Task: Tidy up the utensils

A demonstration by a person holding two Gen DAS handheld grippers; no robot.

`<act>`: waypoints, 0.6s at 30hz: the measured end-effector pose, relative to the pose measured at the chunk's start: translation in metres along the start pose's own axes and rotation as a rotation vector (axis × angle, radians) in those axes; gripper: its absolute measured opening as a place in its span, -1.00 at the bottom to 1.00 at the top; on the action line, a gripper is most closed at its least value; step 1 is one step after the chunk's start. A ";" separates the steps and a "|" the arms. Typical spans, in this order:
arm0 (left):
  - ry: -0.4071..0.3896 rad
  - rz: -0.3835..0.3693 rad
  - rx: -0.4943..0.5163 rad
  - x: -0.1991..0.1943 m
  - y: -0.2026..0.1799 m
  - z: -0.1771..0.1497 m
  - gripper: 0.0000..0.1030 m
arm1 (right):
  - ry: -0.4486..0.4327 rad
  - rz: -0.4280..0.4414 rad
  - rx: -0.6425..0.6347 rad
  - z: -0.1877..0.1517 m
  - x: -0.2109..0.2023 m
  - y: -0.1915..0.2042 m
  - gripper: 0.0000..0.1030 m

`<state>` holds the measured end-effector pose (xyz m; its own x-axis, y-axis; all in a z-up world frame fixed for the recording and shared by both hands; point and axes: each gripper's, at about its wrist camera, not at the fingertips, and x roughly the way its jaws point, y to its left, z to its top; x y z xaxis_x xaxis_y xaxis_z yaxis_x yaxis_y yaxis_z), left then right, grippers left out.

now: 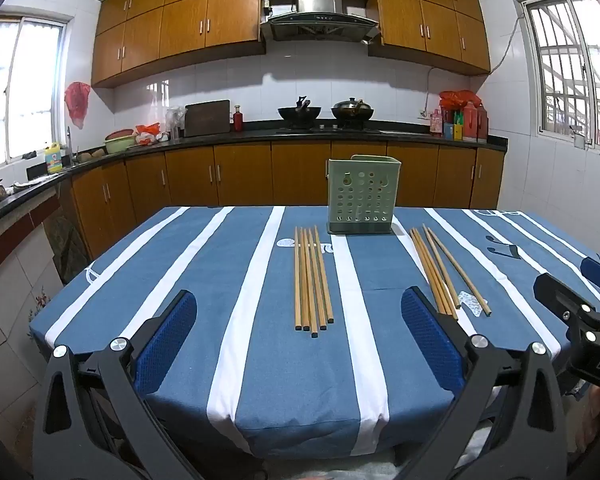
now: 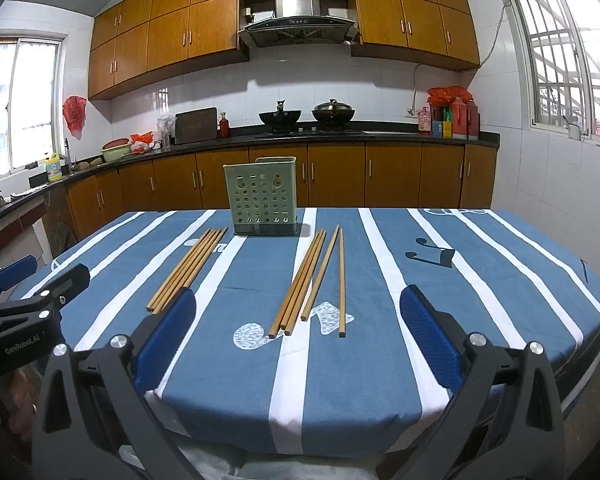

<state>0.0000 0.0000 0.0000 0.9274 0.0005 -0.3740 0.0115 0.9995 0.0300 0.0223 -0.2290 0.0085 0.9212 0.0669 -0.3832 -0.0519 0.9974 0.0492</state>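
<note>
Two bunches of wooden chopsticks lie on the blue striped tablecloth. The left bunch (image 1: 312,280) (image 2: 188,270) lies straight and close together. The right bunch (image 1: 444,270) (image 2: 312,280) is spread a little. A pale green perforated utensil holder (image 1: 360,196) (image 2: 262,196) stands upright behind them at the far edge. My left gripper (image 1: 300,344) is open and empty, over the near edge in front of the left bunch. My right gripper (image 2: 296,344) is open and empty, in front of the right bunch; it also shows in the left wrist view (image 1: 580,300).
The table (image 1: 180,280) is covered by the blue and white cloth, with its near edge just under both grippers. Behind it run kitchen counters (image 1: 260,136) with woks, bottles and bowls. Windows stand left and right.
</note>
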 end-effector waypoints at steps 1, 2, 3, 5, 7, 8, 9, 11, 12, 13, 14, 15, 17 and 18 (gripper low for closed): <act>-0.001 0.001 0.001 0.000 0.000 0.000 0.97 | 0.000 0.000 0.000 0.000 0.000 0.000 0.93; -0.001 0.001 0.002 0.000 0.000 0.000 0.97 | 0.000 0.000 0.000 0.000 0.000 0.000 0.93; -0.001 0.002 0.001 0.000 0.000 0.000 0.97 | 0.001 0.000 0.000 0.000 0.000 0.000 0.93; 0.000 0.003 0.000 0.000 0.000 0.000 0.97 | 0.002 0.000 0.000 0.000 0.000 0.000 0.93; 0.002 0.003 -0.001 0.000 0.000 0.000 0.97 | 0.003 0.000 0.000 0.000 0.000 0.000 0.93; 0.002 0.004 -0.001 0.000 0.000 0.000 0.97 | 0.003 0.000 0.000 0.000 0.000 0.000 0.93; -0.001 0.001 0.002 0.000 0.000 0.000 0.97 | 0.002 -0.001 0.000 0.000 0.000 0.000 0.93; 0.000 0.001 0.002 0.000 0.000 0.000 0.97 | 0.003 -0.001 0.000 0.000 0.001 0.000 0.93; 0.000 0.001 0.002 0.000 0.000 0.000 0.97 | 0.003 -0.001 0.000 0.000 0.001 0.000 0.93; 0.000 0.001 0.002 0.000 0.000 0.000 0.97 | 0.003 -0.001 0.000 0.000 0.001 0.000 0.93; 0.000 0.001 0.002 0.000 0.000 0.000 0.97 | 0.003 0.000 0.000 0.000 0.001 0.000 0.93; 0.000 0.001 0.002 0.000 0.000 0.000 0.97 | 0.003 0.000 0.000 0.000 0.001 0.000 0.93; 0.000 0.001 0.002 0.000 0.000 0.000 0.97 | 0.003 0.000 0.000 0.000 0.001 0.000 0.93; 0.001 0.001 0.002 0.000 0.000 0.000 0.97 | 0.003 0.000 0.000 0.000 0.001 0.000 0.93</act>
<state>0.0000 -0.0002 0.0000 0.9271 0.0020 -0.3749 0.0112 0.9994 0.0328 0.0231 -0.2292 0.0078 0.9199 0.0666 -0.3863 -0.0514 0.9975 0.0494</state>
